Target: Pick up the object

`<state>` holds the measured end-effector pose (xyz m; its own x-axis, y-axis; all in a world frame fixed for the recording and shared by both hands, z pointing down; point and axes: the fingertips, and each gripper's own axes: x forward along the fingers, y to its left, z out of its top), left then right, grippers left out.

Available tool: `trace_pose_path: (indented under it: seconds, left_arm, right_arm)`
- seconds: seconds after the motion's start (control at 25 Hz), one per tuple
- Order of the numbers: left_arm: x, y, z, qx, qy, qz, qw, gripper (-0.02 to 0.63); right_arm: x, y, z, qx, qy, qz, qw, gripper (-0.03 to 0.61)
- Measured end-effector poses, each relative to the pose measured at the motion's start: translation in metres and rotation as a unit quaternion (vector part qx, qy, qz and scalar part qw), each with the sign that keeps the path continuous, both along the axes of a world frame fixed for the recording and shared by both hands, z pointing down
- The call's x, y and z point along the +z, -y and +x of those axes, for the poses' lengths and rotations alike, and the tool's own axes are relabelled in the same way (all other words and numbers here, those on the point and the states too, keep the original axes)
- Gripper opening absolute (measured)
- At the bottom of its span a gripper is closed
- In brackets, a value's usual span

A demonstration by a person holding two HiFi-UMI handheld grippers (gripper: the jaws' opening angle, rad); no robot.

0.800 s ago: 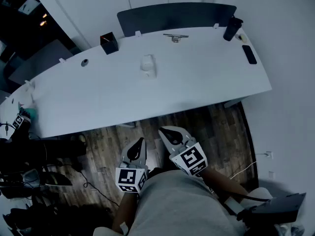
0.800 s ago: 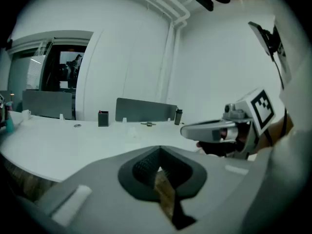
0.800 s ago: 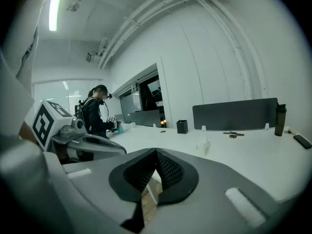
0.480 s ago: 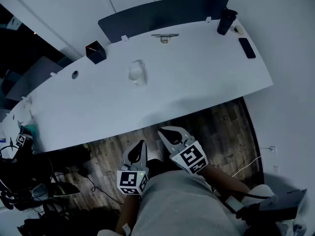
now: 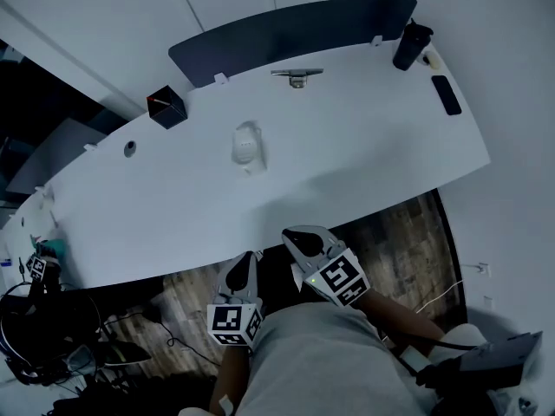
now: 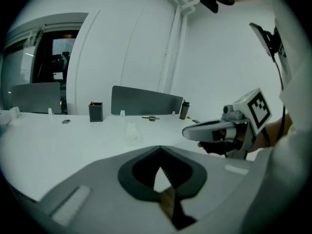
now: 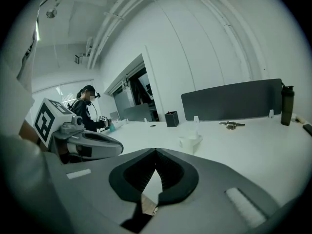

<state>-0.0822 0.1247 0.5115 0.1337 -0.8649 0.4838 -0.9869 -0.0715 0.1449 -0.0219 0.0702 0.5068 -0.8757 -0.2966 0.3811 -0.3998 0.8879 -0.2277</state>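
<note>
Left gripper (image 5: 247, 258) and right gripper (image 5: 293, 235): jaws shut, empty, both held off the near edge of the desk (image 5: 373, 154). Small white object (image 5: 246, 144) sits mid-desk, nearer the far edge. Judged light, thin plastic, slippery and crushable. Pinch gently across its sides.

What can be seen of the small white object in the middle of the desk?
The white object is small, pale and slightly see-through, like plastic. It looks like a low cup with a narrower piece rising at one side. It stands alone near the middle of the white desk, resting on its top; nothing else touches it.
</note>
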Motion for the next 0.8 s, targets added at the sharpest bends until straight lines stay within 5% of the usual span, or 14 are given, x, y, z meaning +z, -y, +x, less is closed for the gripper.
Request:
trace_pose_path:
  seconds: [0.36, 0.8]
  left_arm:
    - [0.005, 0.090, -0.069, 0.041, -0.029, 0.005, 0.9987, 0.001]
    - [0.032, 0.122, -0.130, 0.094, -0.075, -0.031, 0.9922, 0.000]
  right_arm:
    - [-0.003, 0.067, -0.062, 0.023, -0.044, 0.000, 0.999, 0.002]
    - [0.010, 0.099, -0.116, 0.046, -0.102, -0.016, 0.994, 0.002]
